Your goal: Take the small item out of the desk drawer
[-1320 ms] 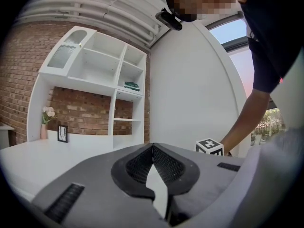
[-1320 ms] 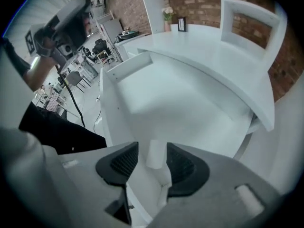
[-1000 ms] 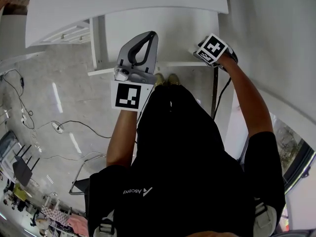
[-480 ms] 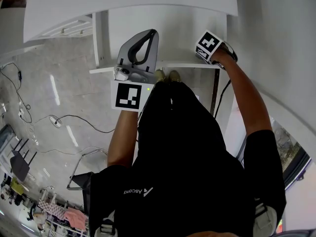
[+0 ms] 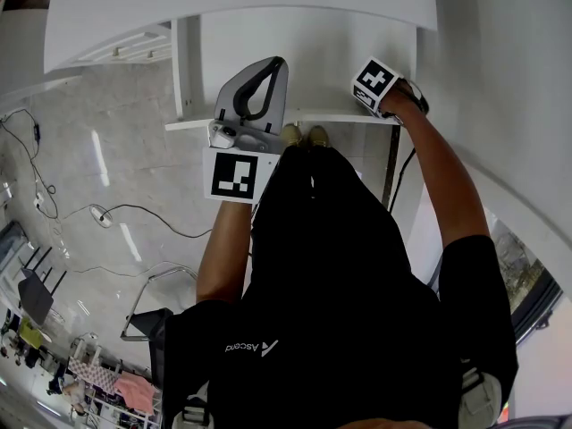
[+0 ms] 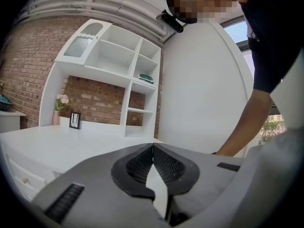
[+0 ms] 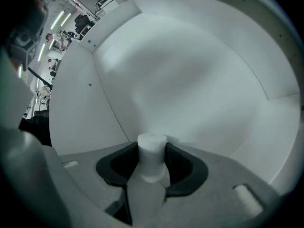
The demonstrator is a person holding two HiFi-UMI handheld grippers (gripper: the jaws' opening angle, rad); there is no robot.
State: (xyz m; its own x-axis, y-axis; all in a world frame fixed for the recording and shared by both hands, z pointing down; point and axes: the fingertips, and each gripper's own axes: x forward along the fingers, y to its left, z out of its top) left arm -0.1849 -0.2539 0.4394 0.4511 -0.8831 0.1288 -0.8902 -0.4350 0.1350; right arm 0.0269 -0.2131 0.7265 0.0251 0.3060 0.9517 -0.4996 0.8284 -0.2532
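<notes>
Far left in the head view, a pale floor [image 5: 98,168] carried a loose dark cable [image 5: 152,214]. Next along, the left tongs [image 5: 271,63] were held up in front of the white tabletop [image 5: 268,7], their marker cube [image 5: 234,175] facing the camera. The left gripper view showed those tongs closed, ribbed black pads [image 6: 142,163] meeting at the tips with nothing between them. Beyond them stood a white shelving unit [image 6: 118,65] against a brick wall [image 6: 28,56], with a small picture frame [image 6: 74,120] on the tabletop.

In the middle of the head view the person's black trousers [image 5: 331,266] filled the frame.

To the right, a bare arm [image 5: 451,195] stretched forward, and only the marker cube [image 5: 375,83] of the right tongs [image 7: 152,148] showed at the tabletop's edge. The right gripper view looked into the white drawer [image 7: 190,80]. There the small white cylinder [image 7: 151,161] stood upright between the dark pads [image 7: 178,167], which were drawing in on it and lay against both of its sides. The tongs stood wide around it, and the cylinder was still inside the drawer
</notes>
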